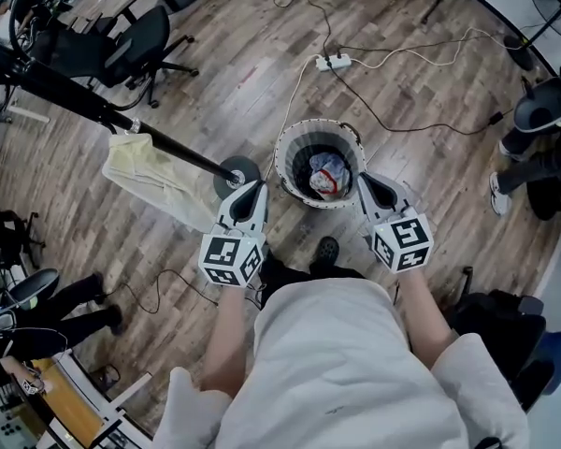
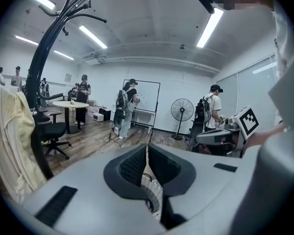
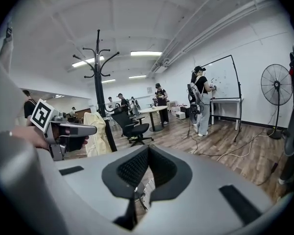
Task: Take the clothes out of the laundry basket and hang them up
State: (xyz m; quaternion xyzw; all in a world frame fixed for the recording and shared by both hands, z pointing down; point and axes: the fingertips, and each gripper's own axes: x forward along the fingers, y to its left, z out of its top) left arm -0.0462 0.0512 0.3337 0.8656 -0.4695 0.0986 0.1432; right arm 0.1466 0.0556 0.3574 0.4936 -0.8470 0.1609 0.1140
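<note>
The left gripper (image 1: 254, 190) and the right gripper (image 1: 363, 181) are both fully closed, pads together with nothing between them, and they flank the near side of the laundry basket (image 1: 282, 162). The basket stands on the wooden floor (image 1: 243, 82) and contains crumpled clothes (image 1: 329, 174). A pale yellow garment (image 1: 154, 178) hangs on the coat rack (image 1: 93, 106) left of the basket.
</note>
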